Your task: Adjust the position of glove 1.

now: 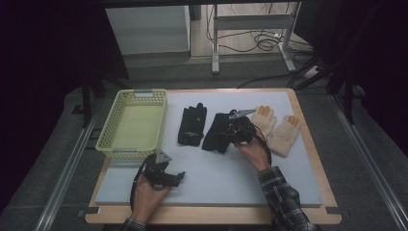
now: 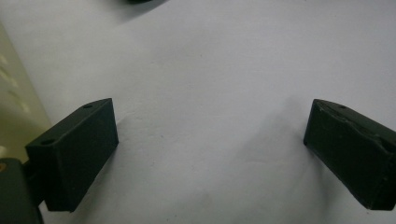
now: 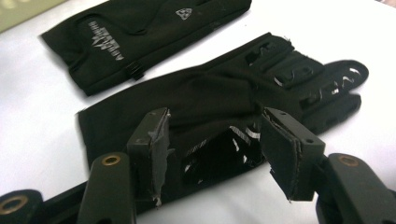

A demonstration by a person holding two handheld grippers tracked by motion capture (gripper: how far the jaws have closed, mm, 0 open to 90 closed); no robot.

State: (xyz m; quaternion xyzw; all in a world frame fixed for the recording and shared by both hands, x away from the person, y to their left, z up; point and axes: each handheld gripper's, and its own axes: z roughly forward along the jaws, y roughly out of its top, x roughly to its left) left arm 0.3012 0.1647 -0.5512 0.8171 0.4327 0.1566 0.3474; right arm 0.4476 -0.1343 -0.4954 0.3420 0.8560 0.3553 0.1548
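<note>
Black glove (image 1: 217,131), fingers pointing away

The two black gloves (image 3: 196,107) (image 1: 192,124) look like matt, finely knit cloth; the nearer one carries shiny silvery grip marks on its fingers, the farther one a pale printed logo. The cream gloves (image 1: 278,126) look like soft knit cloth with orange fingertips. The basket (image 1: 132,122) is pale yellow perforated plastic. The mat (image 2: 210,70) is smooth, matt and pale grey, on a table (image 1: 312,159) with a wood edge. The right gripper (image 3: 215,154) has matt black pads with worn, frayed facings; the left gripper (image 2: 210,149) has plain matt black blocks.
</note>
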